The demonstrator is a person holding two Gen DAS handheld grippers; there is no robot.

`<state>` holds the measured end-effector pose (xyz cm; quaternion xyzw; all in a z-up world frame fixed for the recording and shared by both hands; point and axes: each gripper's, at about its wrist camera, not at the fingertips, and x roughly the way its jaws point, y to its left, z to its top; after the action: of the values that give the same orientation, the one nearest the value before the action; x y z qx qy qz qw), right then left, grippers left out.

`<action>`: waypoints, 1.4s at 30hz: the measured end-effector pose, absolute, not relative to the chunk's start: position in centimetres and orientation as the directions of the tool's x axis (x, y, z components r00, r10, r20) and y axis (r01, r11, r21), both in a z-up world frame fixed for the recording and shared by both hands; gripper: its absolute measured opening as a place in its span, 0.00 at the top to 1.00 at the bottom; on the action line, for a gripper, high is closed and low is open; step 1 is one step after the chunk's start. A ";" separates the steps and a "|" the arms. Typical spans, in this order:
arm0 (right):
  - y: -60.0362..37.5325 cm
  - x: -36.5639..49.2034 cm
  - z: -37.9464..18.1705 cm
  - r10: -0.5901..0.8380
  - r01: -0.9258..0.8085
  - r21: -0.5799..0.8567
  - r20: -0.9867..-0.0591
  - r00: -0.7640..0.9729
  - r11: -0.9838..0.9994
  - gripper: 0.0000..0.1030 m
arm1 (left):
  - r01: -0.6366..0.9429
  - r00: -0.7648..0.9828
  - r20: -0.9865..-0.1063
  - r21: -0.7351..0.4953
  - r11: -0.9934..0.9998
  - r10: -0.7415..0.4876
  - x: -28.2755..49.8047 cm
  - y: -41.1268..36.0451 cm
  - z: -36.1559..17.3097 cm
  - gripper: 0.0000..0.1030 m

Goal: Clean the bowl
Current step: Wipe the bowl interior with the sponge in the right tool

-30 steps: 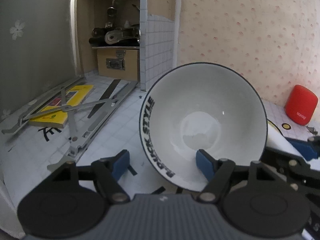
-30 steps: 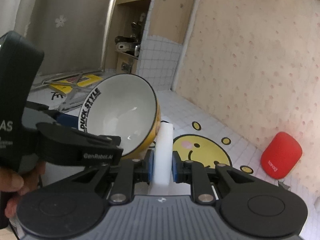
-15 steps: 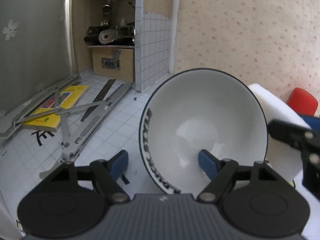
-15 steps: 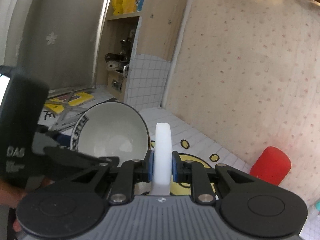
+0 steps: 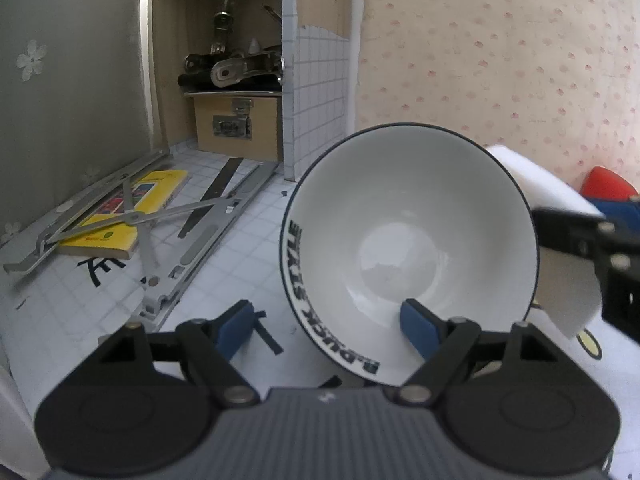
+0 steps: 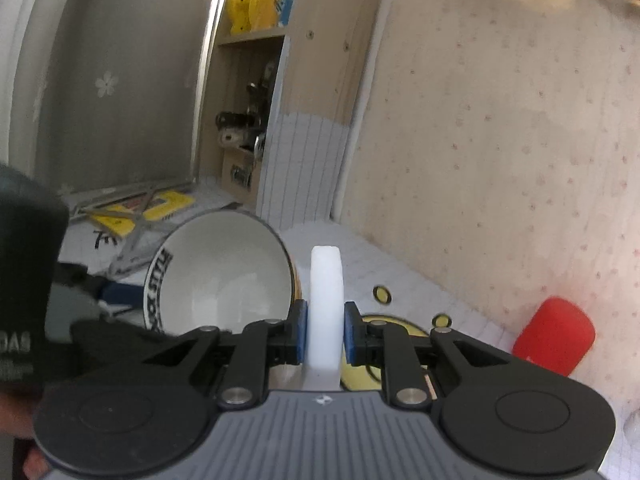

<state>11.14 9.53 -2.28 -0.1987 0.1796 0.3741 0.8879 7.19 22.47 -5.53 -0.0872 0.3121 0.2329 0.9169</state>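
A white bowl (image 5: 408,248) with black lettering on its rim and a yellow outside is tilted on its side, its opening facing the left wrist camera. My left gripper (image 5: 326,322) grips its lower rim: one blue pad sits inside the bowl, the other outside. The bowl also shows in the right wrist view (image 6: 220,272). My right gripper (image 6: 323,334) is shut on a white sponge (image 6: 325,300) and holds it upright just right of the bowl's rim. In the left wrist view the sponge (image 5: 560,248) is beside the bowl's right edge.
A white tiled tabletop (image 5: 100,300) carries a folded metal stand (image 5: 168,216) and a yellow book (image 5: 132,212) at the left. A red speaker (image 6: 554,336) stands by the patterned wall. A wooden shelf unit (image 5: 236,80) with metal parts is at the back. A yellow smiley mat (image 6: 384,344) lies under the right gripper.
My right gripper has risen with the sponge, from low beside the bowl to level with its right rim. The bowl stays tilted in my left gripper.
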 end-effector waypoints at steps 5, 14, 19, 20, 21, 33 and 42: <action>9.7 11.0 -3.7 0.581 -0.744 -0.215 -0.504 0.639 0.632 0.83 | -0.483 0.698 -0.611 -0.018 0.875 0.373 7.0 22.6 -5.5 0.22; 9.9 10.5 -4.2 0.579 -0.759 -0.217 -0.530 0.620 0.614 0.83 | -0.490 0.694 -0.612 -0.017 0.872 0.378 7.0 23.4 -5.6 0.21; 10.0 10.7 -3.8 0.579 -0.750 -0.218 -0.515 0.632 0.624 0.83 | -0.489 0.695 -0.612 -0.016 0.872 0.378 6.9 23.4 -5.6 0.21; 10.0 10.8 -3.4 0.581 -0.746 -0.221 -0.504 0.639 0.629 0.83 | -0.489 0.695 -0.612 -0.016 0.872 0.378 6.9 23.4 -5.6 0.21; 10.1 10.8 -3.2 0.582 -0.744 -0.221 -0.498 0.642 0.631 0.83 | -0.489 0.695 -0.612 -0.016 0.872 0.378 6.8 23.3 -5.6 0.21; 10.6 10.7 -4.1 0.580 -0.757 -0.219 -0.525 0.623 0.615 0.83 | -0.503 0.692 -0.609 -0.022 0.864 0.388 6.7 23.6 -5.6 0.22; 11.3 10.8 -2.0 0.602 -0.748 -0.228 -0.472 0.644 0.623 0.83 | -0.514 0.690 -0.608 -0.031 0.857 0.392 6.3 23.9 -5.6 0.21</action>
<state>10.81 11.29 -2.02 -0.2060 0.1780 0.3823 0.8830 6.27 23.92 -5.60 -0.0998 0.3055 0.2481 0.9139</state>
